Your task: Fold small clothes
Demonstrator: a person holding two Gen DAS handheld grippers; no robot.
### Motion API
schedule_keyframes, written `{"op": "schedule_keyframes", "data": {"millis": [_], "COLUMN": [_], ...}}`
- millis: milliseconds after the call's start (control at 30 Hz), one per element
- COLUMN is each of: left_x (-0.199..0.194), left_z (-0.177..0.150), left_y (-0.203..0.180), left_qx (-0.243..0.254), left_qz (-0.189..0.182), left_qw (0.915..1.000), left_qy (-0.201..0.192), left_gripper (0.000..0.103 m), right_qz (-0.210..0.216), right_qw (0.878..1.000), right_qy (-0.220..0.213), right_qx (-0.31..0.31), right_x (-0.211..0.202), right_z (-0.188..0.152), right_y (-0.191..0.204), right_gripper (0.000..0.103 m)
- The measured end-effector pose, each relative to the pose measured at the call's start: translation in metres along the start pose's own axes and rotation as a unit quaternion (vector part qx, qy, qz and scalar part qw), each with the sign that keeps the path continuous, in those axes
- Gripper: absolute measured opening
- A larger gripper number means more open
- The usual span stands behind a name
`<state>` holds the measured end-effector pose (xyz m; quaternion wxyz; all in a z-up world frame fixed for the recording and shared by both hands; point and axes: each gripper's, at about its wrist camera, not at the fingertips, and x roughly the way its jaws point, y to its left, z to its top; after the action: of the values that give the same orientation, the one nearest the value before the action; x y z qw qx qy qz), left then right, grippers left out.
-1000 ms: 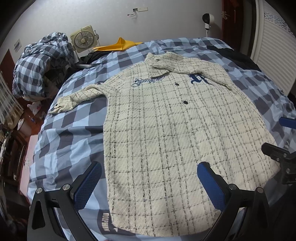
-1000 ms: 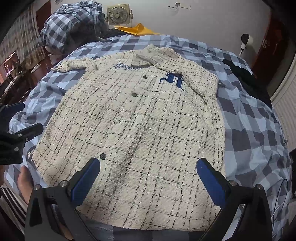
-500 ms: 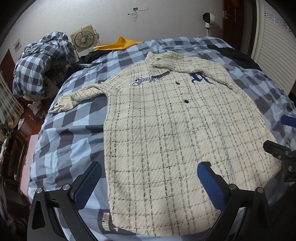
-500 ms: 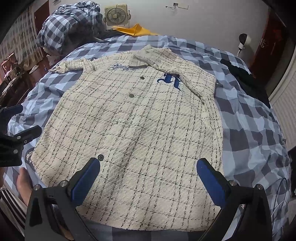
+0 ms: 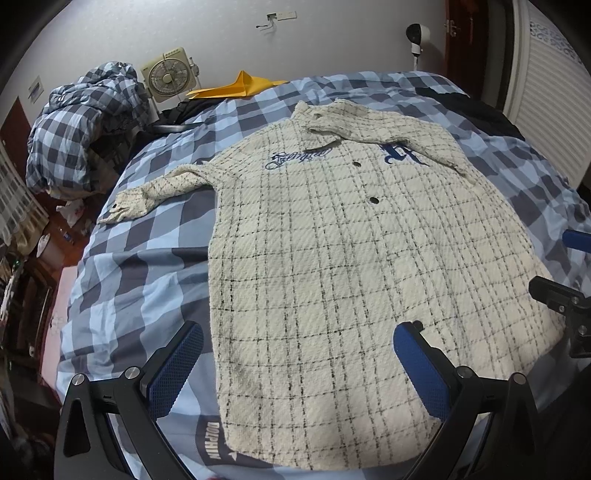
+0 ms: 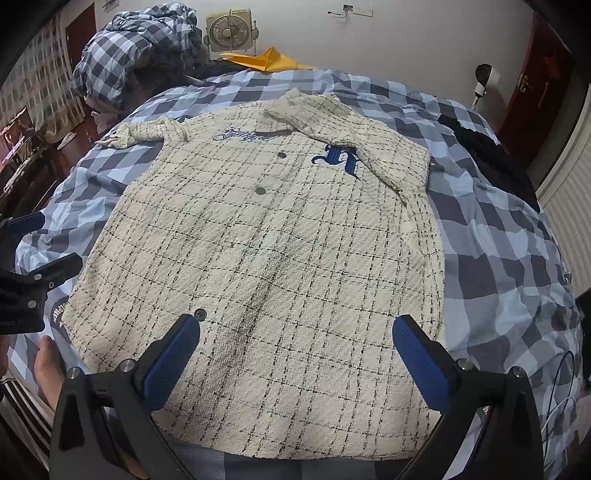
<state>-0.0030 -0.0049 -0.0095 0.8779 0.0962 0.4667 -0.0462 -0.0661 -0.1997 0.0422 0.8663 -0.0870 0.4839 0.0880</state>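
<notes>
Cream shirt (image 5: 332,266) with a thin black grid check, dark blue embroidery (image 5: 299,158) across the chest, dark round buttons (image 6: 260,191). Bedspread (image 5: 147,258) in light blue, white and grey checks, same plaid on the heaped quilt (image 5: 81,122). Bright blue pads (image 5: 175,369) on black gripper fingers. Yellow-orange folded thing (image 5: 236,88), beige fan (image 5: 168,75), white wall (image 5: 203,33).

at the upper left of my view sat a beige box fan (image 5: 169,75), a heaped checked duvet (image 5: 85,122) beside it, yellow paper (image 5: 236,88) nearby.
</notes>
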Motion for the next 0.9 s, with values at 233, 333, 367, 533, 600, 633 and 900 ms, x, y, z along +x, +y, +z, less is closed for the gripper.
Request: {"op": "schedule_keyframes", "data": {"millis": [233, 333, 367, 533, 600, 633, 900], "left_x": [0.002, 0.002, 0.002, 0.003, -0.001, -0.004, 0.026], "left_z": [0.001, 0.004, 0.006, 0.028, 0.040, 0.046, 0.038], "left_y": [0.001, 0.002, 0.004, 0.015, 0.011, 0.008, 0.021], "left_qx": [-0.002, -0.006, -0.010, -0.028, -0.007, 0.007, -0.029], "left_qz": [0.004, 0.012, 0.017, 0.037, 0.043, 0.052, 0.010], "left_qw": [1.0000, 0.9999, 0.9998, 0.9989, 0.9990, 0.9984, 0.9992], "left_qy": [0.005, 0.004, 0.003, 0.011, -0.001, -0.018, 0.025], "left_gripper": [0.103, 0.103, 0.103, 0.103, 0.103, 0.103, 0.103], "right_qz": [0.014, 0.022, 0.026, 0.052, 0.056, 0.058, 0.053], "right_qw": [1.000, 1.000, 0.999, 0.997, 0.996, 0.995, 0.992], "right_qy": [0.004, 0.010, 0.013, 0.021, 0.025, 0.029, 0.054], "right_qx": [0.011, 0.020, 0.024, 0.057, 0.070, 0.078, 0.097], "right_x": [0.002, 0.006, 0.008, 0.009, 0.010, 0.012, 0.019], "right_z": [0.001, 0.002, 0.002, 0.000, -0.001, -0.001, -0.001], "right_y": [-0.004, -0.008, -0.009, -0.020, -0.024, -0.026, -0.032], "right_gripper": [0.102, 0.102, 0.102, 0.102, 0.102, 0.102, 0.102]}}
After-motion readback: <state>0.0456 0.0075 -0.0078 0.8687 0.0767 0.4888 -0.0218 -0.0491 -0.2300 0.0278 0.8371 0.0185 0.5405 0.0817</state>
